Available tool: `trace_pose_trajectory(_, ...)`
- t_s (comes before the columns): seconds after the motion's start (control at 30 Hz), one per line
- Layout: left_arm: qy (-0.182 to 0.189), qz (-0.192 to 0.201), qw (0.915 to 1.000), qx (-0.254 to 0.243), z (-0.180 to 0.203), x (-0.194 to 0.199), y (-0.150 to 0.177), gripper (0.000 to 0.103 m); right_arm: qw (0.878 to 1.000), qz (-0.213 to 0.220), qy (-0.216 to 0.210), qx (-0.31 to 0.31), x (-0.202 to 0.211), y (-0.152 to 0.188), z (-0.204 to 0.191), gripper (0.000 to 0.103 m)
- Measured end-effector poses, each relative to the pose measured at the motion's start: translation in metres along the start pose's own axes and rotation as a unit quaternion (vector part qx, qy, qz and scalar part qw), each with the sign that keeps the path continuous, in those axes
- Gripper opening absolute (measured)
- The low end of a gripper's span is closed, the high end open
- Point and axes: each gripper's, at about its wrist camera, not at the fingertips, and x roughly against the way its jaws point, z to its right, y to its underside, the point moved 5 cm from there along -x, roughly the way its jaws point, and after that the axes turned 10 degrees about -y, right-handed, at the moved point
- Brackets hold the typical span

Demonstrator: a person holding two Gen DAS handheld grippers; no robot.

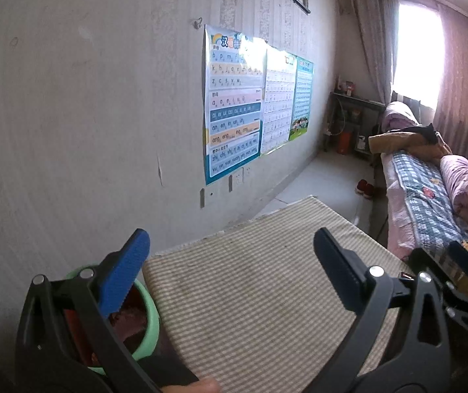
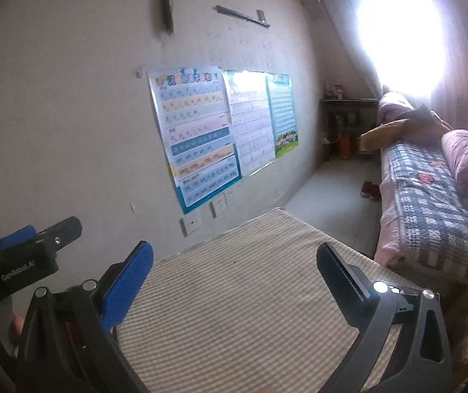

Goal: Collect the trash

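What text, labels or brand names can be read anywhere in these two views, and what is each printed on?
"GenRobot.AI": on the left gripper's black body, seen from the right wrist view.
"b p m f", "k h j q x", "z c s y w", "an en in un", "ang eng": letter rows on the pinyin poster; its Chinese title is partly washed out by glare.
Middle chart and blue chart: too small to read.

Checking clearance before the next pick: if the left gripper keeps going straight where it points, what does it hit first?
Most likely the striped cloth ahead: the left gripper, open and empty, points slightly downward over it. Nothing stands between the jaws and the cloth. The green bin lies off to its left, out of line. Depth is uncertain in the fisheye view.
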Motion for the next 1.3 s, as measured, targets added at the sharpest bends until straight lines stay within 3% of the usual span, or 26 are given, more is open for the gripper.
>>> trace_pose_trajectory(1.13,0.003,-0.039,0.9992,-0.005,-0.005,-0.018,0.015,0.098,0.999,-0.042,0.006,-0.025,-0.017,0.023,0.013,0.097)
trace_pose_trajectory(1.3,0.012,-0.041,0.999,-0.009,-0.006,-0.022,0.023,0.098,0.997,-0.071,0.016,-0.029,-0.031,0.037,0.022,0.097)
